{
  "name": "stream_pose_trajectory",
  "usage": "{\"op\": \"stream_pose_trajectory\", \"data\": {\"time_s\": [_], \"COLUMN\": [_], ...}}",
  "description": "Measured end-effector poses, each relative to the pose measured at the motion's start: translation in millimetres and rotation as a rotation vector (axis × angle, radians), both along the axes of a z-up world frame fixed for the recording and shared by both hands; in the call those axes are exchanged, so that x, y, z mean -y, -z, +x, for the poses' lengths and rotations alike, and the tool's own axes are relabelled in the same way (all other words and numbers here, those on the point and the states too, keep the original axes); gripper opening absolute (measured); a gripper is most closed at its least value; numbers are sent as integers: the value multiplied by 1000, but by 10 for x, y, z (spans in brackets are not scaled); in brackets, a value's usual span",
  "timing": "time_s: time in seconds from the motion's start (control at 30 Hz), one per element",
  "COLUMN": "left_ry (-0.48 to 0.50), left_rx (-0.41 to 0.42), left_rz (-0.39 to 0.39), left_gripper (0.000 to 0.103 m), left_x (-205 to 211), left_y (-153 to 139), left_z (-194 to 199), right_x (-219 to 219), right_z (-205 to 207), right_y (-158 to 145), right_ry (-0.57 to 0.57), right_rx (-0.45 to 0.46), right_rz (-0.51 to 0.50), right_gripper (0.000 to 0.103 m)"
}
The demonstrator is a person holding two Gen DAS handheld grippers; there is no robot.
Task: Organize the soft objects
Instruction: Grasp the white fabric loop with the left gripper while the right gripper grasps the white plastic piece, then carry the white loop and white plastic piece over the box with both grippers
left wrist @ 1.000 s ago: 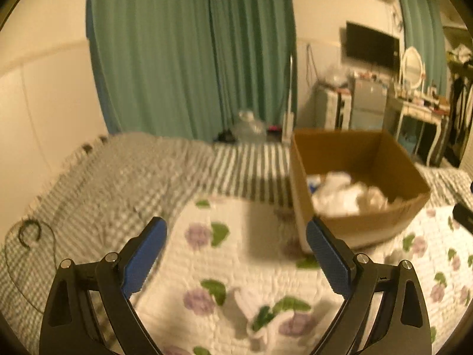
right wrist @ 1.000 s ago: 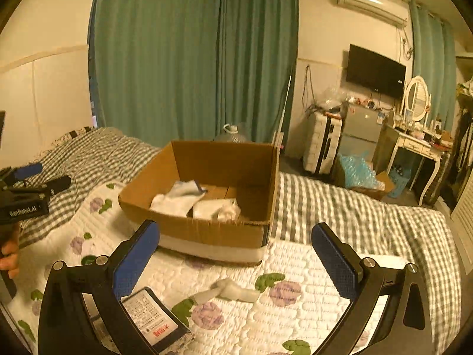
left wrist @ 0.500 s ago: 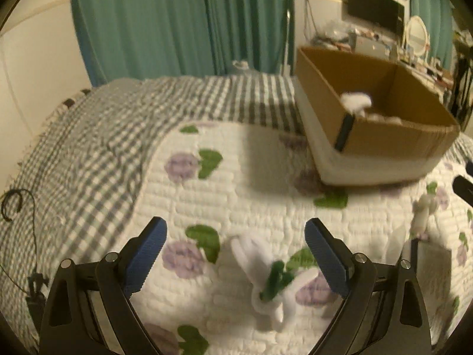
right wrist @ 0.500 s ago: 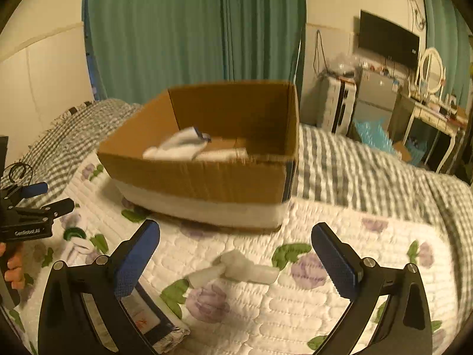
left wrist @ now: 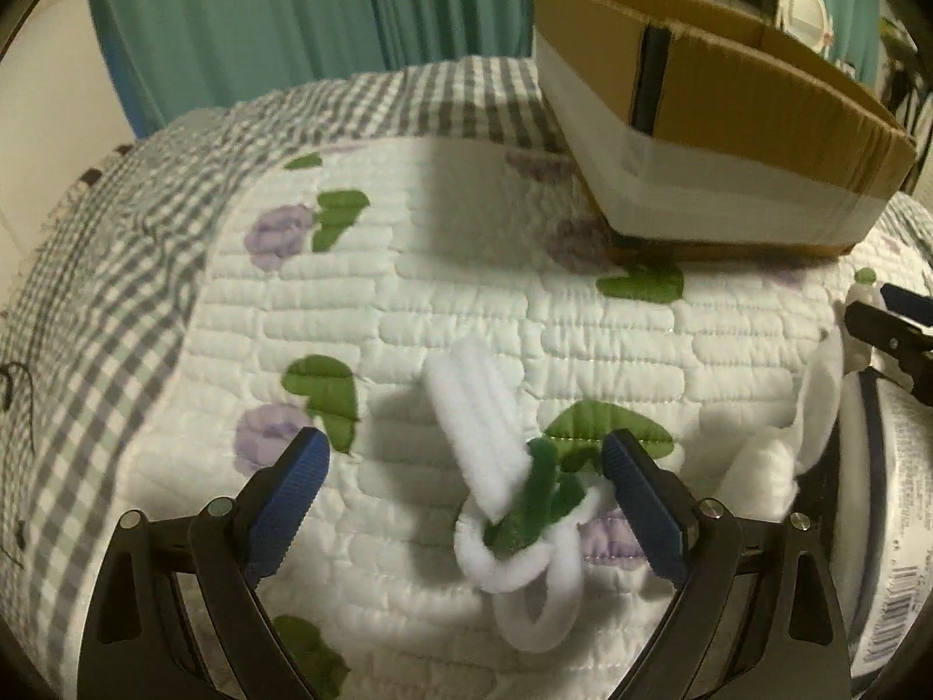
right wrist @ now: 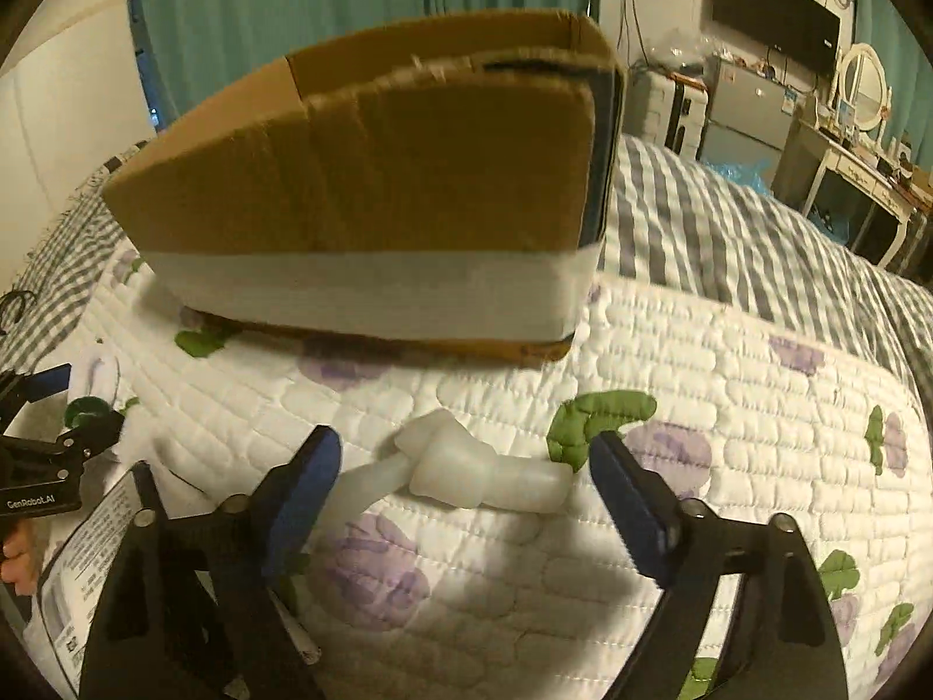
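Observation:
A white fuzzy soft piece with a green knot (left wrist: pixel 513 501) lies on the floral quilt (left wrist: pixel 443 303). My left gripper (left wrist: pixel 466 466) is open and low over it, its fingers on either side, apart from it. A white rolled soft piece (right wrist: pixel 478 469) lies on the quilt (right wrist: pixel 729 361) in the right wrist view. My right gripper (right wrist: pixel 466 464) is open and low, straddling it without touching. The cardboard box (left wrist: pixel 717 128) stands just behind both, and fills the upper right wrist view (right wrist: pixel 373 175).
A flat printed package (left wrist: pixel 886 525) lies at the right, with a white cloth (left wrist: pixel 810 408) beside it. The package also shows in the right wrist view (right wrist: pixel 87 560). Checked bedding (left wrist: pixel 99 268) surrounds the quilt. Green curtains, a TV and furniture stand behind.
Both grippers have dropped down toward the quilt and moved forward. The soft pieces now lie between their open fingers. The box looms closer, its inside hidden.

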State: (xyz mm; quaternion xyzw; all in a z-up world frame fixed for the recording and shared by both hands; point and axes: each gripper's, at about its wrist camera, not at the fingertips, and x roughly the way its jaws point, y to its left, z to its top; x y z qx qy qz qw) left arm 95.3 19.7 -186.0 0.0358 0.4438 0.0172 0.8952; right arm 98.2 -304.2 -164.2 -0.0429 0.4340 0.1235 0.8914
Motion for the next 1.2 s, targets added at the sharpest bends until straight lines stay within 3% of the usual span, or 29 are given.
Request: {"op": "stream_pose_trajectory", "data": {"time_s": [0.13, 0.2, 0.23, 0.27, 0.3, 0.4, 0.77, 1.2], "left_ry": [13, 40, 49, 66, 80, 95, 87, 89], "left_rx": [-28, -23, -16, -8, -7, -4, 45, 175], "left_rz": [-26, -34, -31, -33, -30, -34, -53, -60], "left_gripper": [92, 73, 66, 51, 42, 29, 24, 24], "left_x": [8, 42, 56, 79, 98, 99, -3, -48], "left_y": [75, 61, 44, 21, 6, -27, -242, -758], "left_z": [50, 27, 19, 0, -13, -36, -161, -434], "right_x": [-16, -20, -19, -14, -15, -61, -152, -220], "right_z": [29, 32, 29, 21, 7, -42, -261, -703], "right_y": [67, 86, 91, 88, 84, 51, -232, -773], "right_ry": [-8, -14, -18, -24, -34, -52, -75, -90], "right_rx": [-33, -40, -45, -50, -57, -57, 18, 155], "right_rz": [18, 16, 20, 32, 46, 41, 59, 77], "right_gripper": [74, 68, 60, 47, 43, 29, 21, 19]}}
